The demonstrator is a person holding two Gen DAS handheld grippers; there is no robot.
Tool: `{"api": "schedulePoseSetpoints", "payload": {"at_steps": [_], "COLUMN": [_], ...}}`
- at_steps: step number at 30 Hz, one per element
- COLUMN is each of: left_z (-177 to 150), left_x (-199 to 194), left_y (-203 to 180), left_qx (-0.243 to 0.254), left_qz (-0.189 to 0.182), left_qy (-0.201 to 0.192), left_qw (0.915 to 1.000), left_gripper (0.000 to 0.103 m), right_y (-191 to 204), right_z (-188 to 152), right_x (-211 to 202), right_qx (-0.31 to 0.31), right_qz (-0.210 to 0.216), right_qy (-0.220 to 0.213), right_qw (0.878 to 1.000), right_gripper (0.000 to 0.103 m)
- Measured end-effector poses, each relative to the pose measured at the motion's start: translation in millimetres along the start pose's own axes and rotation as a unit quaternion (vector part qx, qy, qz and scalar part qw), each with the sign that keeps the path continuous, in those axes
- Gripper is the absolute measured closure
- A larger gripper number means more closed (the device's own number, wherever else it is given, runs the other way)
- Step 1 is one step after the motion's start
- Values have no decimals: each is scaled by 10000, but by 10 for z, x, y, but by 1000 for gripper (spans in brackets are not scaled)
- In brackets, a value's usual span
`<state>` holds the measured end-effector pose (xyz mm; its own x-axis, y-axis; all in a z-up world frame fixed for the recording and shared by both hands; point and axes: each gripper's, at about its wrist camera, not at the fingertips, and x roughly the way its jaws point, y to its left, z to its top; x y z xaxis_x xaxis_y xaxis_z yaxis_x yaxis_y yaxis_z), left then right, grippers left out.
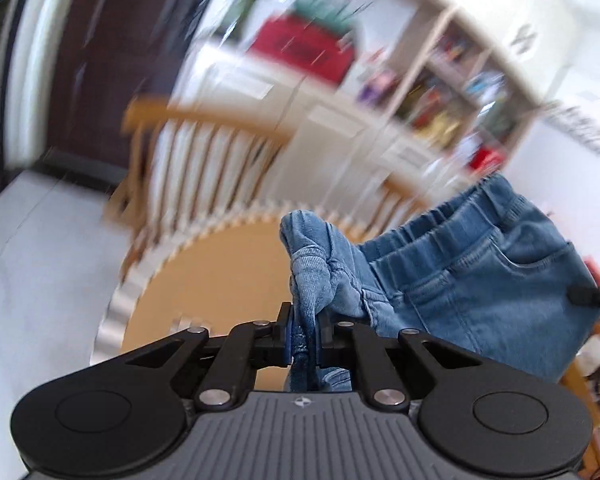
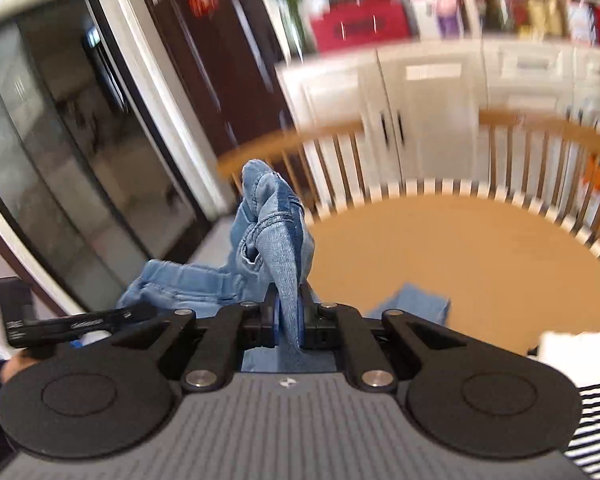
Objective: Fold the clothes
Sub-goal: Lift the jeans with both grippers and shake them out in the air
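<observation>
Jeans hang lifted above a round wooden table, the left gripper clamped on bunched denim near the elastic waistband, the right gripper pinching another fold, likely to spread them for folding. A striped garment lies just beside. No writing is legible through the blur.

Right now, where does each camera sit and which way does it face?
Left wrist: on the left gripper, looking along its fingers, tilted down over the round table to a blurred chair and cabinets; its jaws pinch the jeans; the right gripper's tip shows at right.
Right wrist: on the right gripper, looking over the table to the chair and dark door; its jaws pinch the jeans; the left gripper, a hand and striped cloth show.
Shared: jeans, table, chair, cabinets.
</observation>
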<state>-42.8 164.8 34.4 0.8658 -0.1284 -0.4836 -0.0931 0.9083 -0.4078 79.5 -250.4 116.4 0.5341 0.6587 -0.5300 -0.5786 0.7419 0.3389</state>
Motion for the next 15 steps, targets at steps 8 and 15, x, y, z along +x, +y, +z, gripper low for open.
{"api": "schedulePoseSetpoints", "payload": {"at_steps": [8, 15], "left_z": [1392, 2247], "left_x": [-864, -553], "left_y": [-506, -1213], "left_qx": [987, 1792], "left_qz": [-1393, -1122], "left_qy": [-1061, -1036], "left_qw": [9796, 9719], "left_gripper": [93, 91], "right_y": [856, 579], "right_z": [652, 1252], "right_x": [-1355, -1214], "right_qx": [-452, -553], "right_qz": [-467, -1679], "right_qy": [-1865, -1669], "right_qw": [9803, 9700], "right_gripper": [95, 95]}}
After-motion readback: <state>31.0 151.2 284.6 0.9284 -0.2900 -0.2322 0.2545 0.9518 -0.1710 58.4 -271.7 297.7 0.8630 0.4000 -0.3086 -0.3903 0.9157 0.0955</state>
